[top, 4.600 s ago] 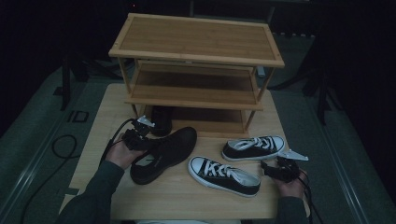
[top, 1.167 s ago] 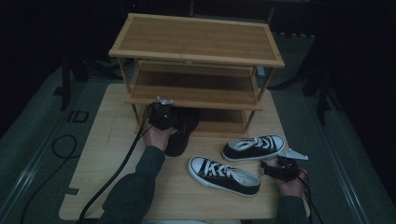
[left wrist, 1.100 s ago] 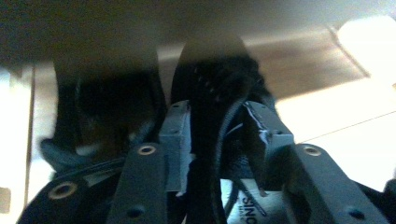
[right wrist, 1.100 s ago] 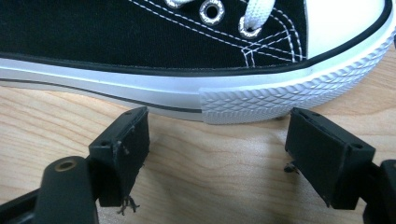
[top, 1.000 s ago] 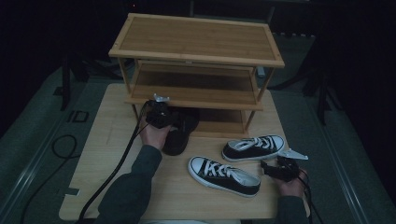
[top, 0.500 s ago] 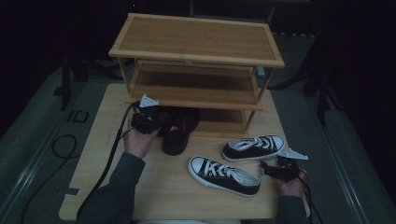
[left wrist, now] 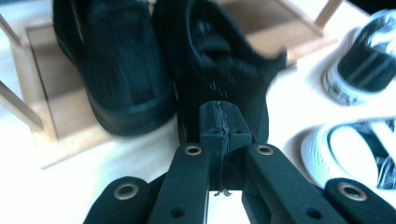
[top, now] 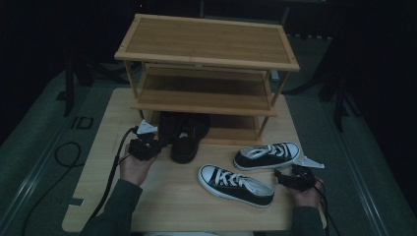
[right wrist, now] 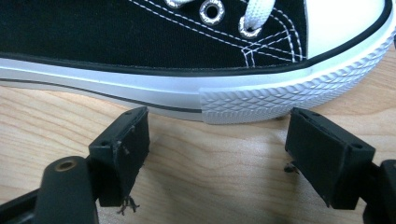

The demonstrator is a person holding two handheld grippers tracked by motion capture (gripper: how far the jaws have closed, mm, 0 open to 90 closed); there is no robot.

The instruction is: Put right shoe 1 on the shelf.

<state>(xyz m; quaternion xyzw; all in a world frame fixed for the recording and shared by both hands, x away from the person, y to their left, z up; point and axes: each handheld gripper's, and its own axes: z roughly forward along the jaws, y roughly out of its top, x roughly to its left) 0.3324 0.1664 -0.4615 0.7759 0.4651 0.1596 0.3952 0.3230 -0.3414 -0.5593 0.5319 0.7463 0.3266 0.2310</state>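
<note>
Black slip-on shoe point(top: 186, 142) now sits half under the rack point(top: 206, 73); I note my left claw point(top: 158, 144) has just pressed together empty, right claw point(top: 284, 178) spread.

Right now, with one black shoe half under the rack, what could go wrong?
1. The black shoe has its heel sticking out past the bottom shelf; a swing of the shut left tongs beside it could knock it askew.
2. The open right tongs sit close to a sneaker; an advance could shove it rather than grip it.
</note>
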